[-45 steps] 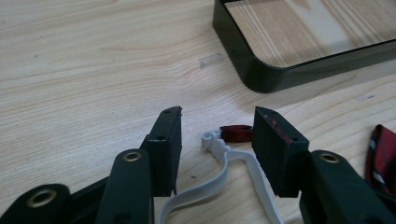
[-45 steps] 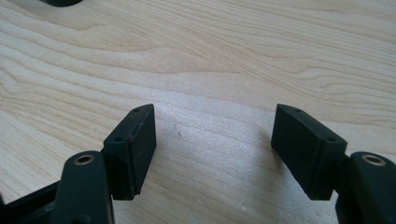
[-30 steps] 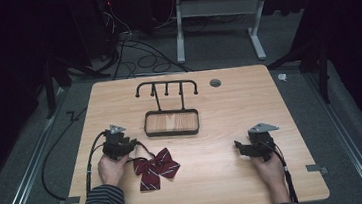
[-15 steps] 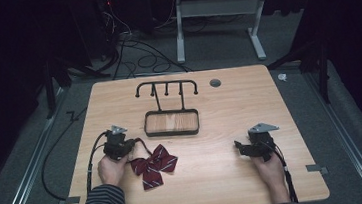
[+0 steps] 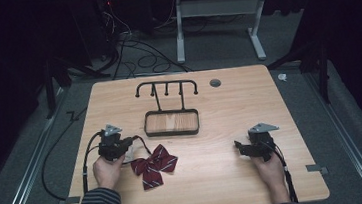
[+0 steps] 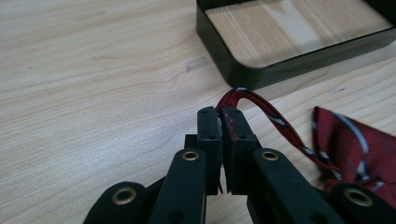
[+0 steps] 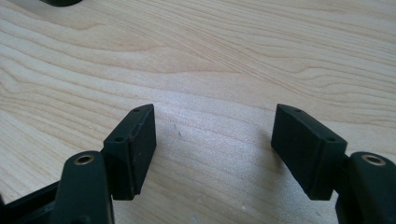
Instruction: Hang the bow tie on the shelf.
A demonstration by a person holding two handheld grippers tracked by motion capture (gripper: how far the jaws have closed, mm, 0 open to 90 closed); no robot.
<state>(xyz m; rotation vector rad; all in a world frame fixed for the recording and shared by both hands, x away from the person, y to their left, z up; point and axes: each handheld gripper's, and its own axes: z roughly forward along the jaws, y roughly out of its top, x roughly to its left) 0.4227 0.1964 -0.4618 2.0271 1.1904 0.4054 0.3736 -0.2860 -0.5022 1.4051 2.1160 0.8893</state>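
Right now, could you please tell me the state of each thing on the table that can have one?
Left claw: shut on the bow tie's strap.
Right claw: open, holding nothing, over bare table.
Bow tie: lying flat on the table, strap loop pinched.
Tray: nothing in it, upright on the table.
Hook rack: standing, nothing hung on it.

We see our left hand-held gripper (image 6: pixel 220 122) pinching the red striped strap (image 6: pixel 261 106) of a bow tie (image 6: pixel 357 151), just beside a black-rimmed tray (image 6: pixel 243 70) on the wooden worktop (image 6: pixel 93 84).
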